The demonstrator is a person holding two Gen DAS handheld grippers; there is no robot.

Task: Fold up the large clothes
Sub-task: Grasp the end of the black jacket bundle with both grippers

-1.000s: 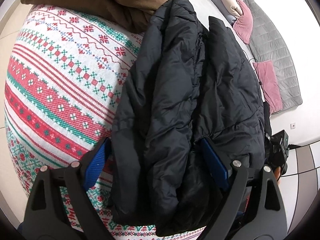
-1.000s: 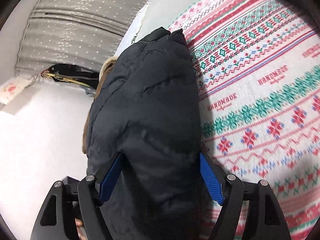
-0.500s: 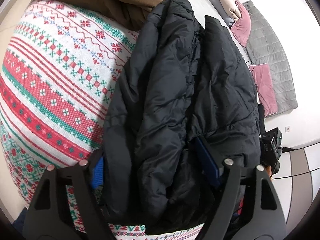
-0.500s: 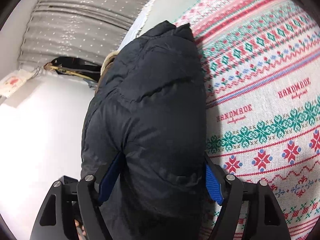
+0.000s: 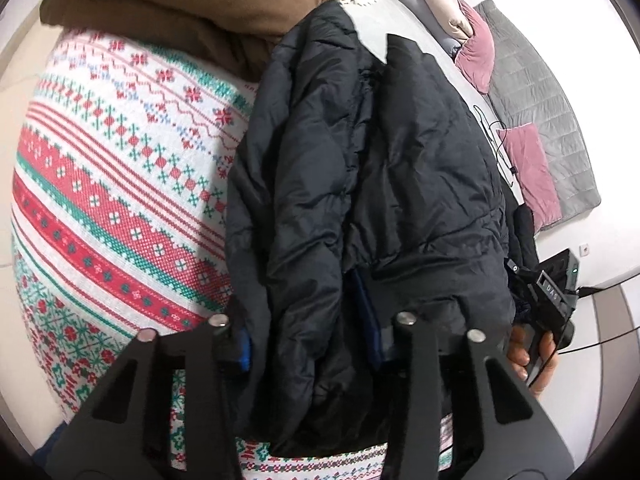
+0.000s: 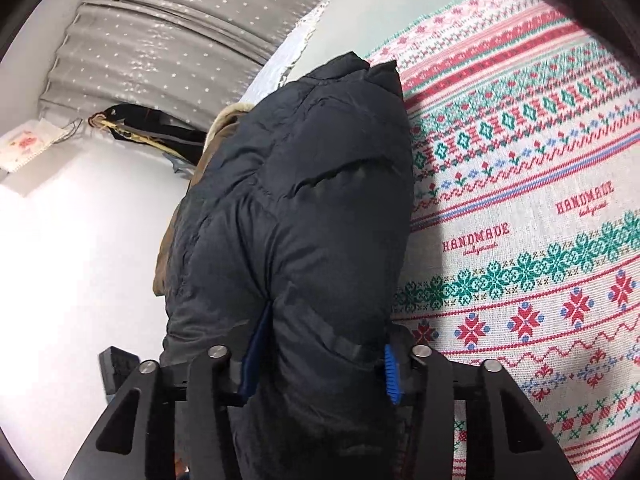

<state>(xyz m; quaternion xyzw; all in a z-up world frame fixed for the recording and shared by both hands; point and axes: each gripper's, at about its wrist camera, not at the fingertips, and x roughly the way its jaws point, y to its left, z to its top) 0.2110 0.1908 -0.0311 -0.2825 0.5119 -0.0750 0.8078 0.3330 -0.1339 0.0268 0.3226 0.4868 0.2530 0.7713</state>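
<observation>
jacket (image 5: 360,184): black quilted puffer cloth, smooth with a faint sheen, creased.
cover (image 5: 120,200): woven cloth, matt, cross-stitch-look pattern in red, green and white, coarse weave.
brown garment (image 5: 180,12): at 11 o'clock of the jacket in the left view, soft matt cloth, fleecy.
left gripper (image 5: 308,344): matt black plastic arms, bright metal pins, blue ribbed pads.
right gripper (image 6: 320,356): same matt black plastic, metal pins, blue ridged pads.
curtain (image 6: 180,32): grey cloth, glinting specks.
pillows (image 5: 476,56): pink, velvety.
</observation>
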